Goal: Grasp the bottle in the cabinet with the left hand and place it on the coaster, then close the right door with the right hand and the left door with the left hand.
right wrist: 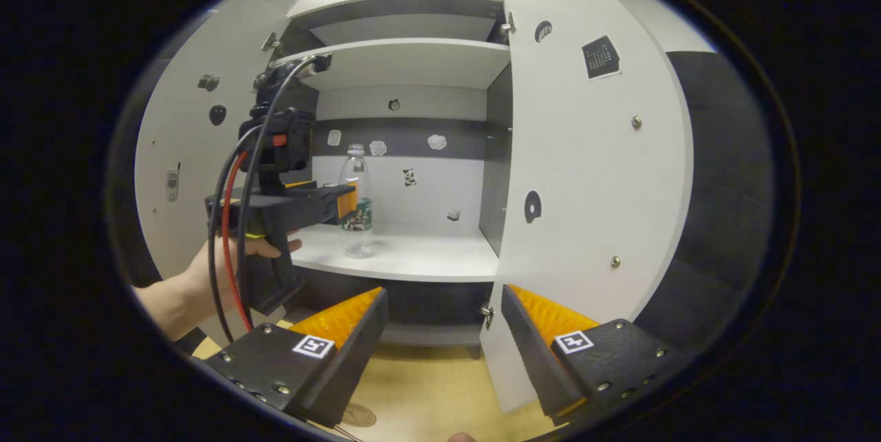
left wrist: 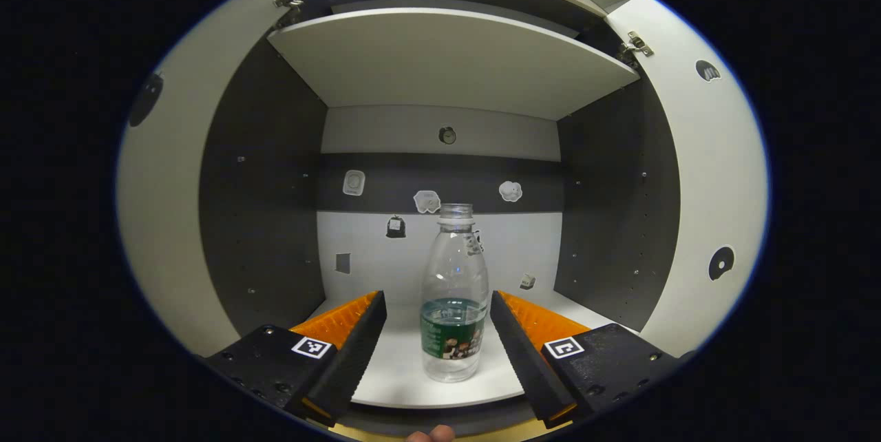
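We begin with the cabinet [right wrist: 406, 49], which stands with both doors swung wide so that its lower shelf [right wrist: 413, 259] is open to reach from the front. The right door [right wrist: 592, 173] juts out toward us on the right of the right gripper view, and the left door [right wrist: 186, 146] lies back on the far left; we judge both are left open because the bottle must come out before either is shut. In the right gripper view the right tongs [right wrist: 440, 332] hang low and near, in front of the cabinet over the wooden worktop [right wrist: 433, 387], their jaws spread wide with nothing between them, seemingly waiting close to the right door's lower edge for its turn. A round disc [right wrist: 359, 416] on the worktop just below them may be the coaster, though we cannot tell for sure. Farther off on the left, a hand [right wrist: 227, 259] holds the left tongs [left wrist: 437, 332] level at the shelf's near edge. In the left gripper view those jaws stand wide apart on either side of the bottle [left wrist: 454, 294], not touching it. The bottle stands upright, uncapped as far as we can see, near the front of the shelf, centred between the jaws, which we judge is the line-up for closing on its labelled lower body.
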Action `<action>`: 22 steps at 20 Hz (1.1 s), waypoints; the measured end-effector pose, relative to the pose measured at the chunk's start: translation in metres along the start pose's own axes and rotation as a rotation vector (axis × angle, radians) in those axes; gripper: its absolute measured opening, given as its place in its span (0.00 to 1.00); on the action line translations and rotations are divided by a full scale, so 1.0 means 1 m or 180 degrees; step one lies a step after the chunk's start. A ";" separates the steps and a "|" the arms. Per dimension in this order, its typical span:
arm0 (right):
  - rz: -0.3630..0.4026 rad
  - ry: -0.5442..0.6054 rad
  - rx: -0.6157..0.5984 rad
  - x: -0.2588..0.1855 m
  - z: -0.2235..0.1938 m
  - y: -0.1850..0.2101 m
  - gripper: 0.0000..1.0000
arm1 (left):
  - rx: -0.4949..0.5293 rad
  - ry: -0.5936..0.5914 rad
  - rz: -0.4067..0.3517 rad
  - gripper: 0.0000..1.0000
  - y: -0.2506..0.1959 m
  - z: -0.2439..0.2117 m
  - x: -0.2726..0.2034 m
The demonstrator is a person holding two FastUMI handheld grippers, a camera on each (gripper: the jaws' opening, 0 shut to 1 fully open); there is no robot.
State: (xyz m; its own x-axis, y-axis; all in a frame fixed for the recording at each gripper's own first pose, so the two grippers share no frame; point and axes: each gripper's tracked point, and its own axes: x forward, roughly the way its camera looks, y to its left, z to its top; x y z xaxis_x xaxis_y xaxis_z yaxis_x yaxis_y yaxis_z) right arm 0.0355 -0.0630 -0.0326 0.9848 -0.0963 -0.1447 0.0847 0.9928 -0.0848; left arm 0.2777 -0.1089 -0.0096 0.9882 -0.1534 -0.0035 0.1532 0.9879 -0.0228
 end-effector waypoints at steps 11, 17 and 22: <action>-0.0060 0.0101 -0.0009 0.005 -0.007 -0.010 1.00 | 0.0124 0.0096 0.0036 0.95 -0.005 -0.016 0.050; -0.0048 0.0107 -0.0003 0.001 -0.010 -0.014 1.00 | 0.0131 0.0036 0.0113 0.81 -0.003 -0.003 0.038; 0.0010 0.0108 0.0040 -0.007 -0.012 -0.017 1.00 | 0.0026 -0.0128 0.0094 0.81 -0.004 0.016 -0.015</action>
State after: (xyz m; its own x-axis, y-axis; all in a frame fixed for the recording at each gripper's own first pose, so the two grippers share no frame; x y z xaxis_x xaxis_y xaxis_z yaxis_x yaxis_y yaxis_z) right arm 0.0252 -0.0799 -0.0424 0.9794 -0.0953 -0.1783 0.0836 0.9939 -0.0721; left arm 0.2621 -0.1103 0.0069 0.9917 -0.1231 0.0362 0.1238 0.9922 -0.0152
